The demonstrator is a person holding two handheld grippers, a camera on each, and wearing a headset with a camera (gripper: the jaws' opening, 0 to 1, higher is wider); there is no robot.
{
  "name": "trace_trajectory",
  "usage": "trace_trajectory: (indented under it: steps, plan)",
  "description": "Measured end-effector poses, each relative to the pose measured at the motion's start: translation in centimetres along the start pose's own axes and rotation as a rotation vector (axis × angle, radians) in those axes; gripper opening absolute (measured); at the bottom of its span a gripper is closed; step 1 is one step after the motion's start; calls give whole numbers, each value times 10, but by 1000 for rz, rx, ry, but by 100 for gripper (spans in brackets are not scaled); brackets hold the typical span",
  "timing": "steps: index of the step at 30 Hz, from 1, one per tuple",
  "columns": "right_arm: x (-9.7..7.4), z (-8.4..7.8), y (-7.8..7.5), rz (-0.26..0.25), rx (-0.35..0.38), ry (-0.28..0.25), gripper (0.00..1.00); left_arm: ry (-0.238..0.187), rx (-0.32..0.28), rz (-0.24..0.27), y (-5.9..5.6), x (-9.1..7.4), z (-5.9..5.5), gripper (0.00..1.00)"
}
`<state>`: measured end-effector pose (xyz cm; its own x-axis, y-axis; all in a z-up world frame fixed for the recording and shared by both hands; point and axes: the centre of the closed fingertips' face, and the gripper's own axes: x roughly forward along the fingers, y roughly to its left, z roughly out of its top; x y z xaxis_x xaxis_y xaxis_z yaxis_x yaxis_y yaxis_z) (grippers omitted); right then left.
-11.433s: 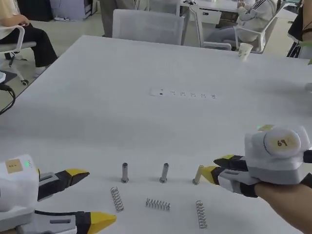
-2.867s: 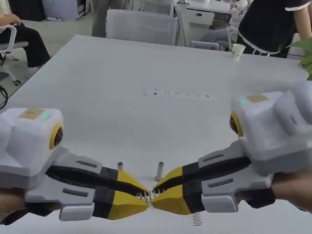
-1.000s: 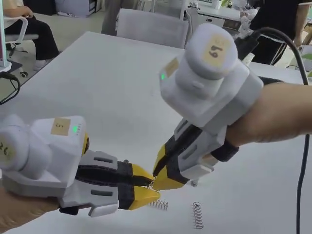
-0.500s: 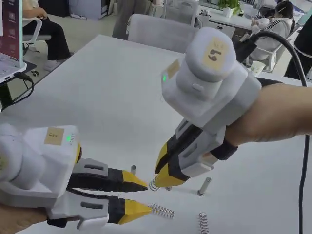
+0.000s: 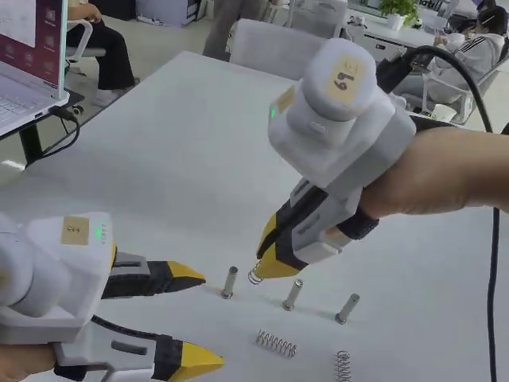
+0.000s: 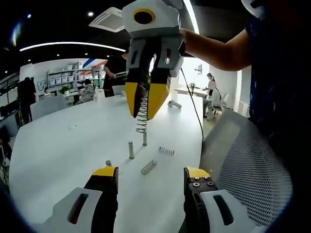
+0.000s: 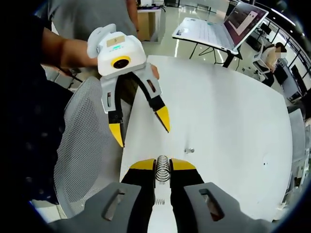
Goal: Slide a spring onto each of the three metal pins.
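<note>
Right yellow-tipped gripper (image 5: 266,269) clamps a small steel coil spring (image 7: 163,170), hovering just above three upright metal pins (image 5: 292,294) on the white table (image 5: 159,159). Left yellow-tipped gripper (image 5: 203,318), at the pins' eight o'clock, gapes wide, holding nothing.

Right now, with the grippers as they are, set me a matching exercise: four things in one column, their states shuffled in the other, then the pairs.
Things
1. left gripper
2. right gripper
3. three metal pins
4. loose spring nearer the left gripper

States
A. lying flat on the table
B. shut on a spring
C. jaws open, holding nothing
D. standing, bare of springs

Pairs: 1-C; 2-B; 3-D; 4-A
</note>
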<state>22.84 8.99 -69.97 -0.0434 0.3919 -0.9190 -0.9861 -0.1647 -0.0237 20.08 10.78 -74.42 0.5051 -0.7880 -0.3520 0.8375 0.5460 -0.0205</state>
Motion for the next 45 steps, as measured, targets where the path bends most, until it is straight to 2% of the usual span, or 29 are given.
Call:
trace_trajectory:
  steps: [1, 2, 3, 4, 6, 12, 16, 24, 29, 32, 45]
  plan:
    - [1, 0, -1, 2, 3, 0, 8, 3, -2, 2, 1, 0, -1, 54]
    - [2, 0, -3, 2, 5, 0, 8, 15, 8, 44, 9, -2, -6, 57]
    - [2, 0, -4, -1, 6, 0, 8, 19, 20, 66, 13, -3, -8, 60]
    - [3, 0, -5, -3, 6, 3, 8, 24, 20, 64, 13, -4, -9, 61]
    - [5, -1, -9, -9, 5, 8, 8, 32, 33, 101, 20, -6, -13, 66]
    - [11, -2, -19, -18, 12, 20, 8, 72, 45, 128, 27, -10, -27, 70]
    - [17, -4, -29, -35, 6, 39, 8, 79, 44, 153, 33, -11, -35, 73]
    - [32, -5, -43, -44, 5, 71, 8, 107, 34, 184, 46, -11, -50, 74]
    - [43, -6, -52, -37, 10, 86, 8, 113, 7, 199, 54, -6, -60, 75]
    - [52, -8, -56, -36, 3, 114, 8, 117, 2, 200, 56, -3, -64, 75]
    - [77, -15, -65, 0, 19, 174, 8, 112, -18, 199, 55, -2, -67, 75]
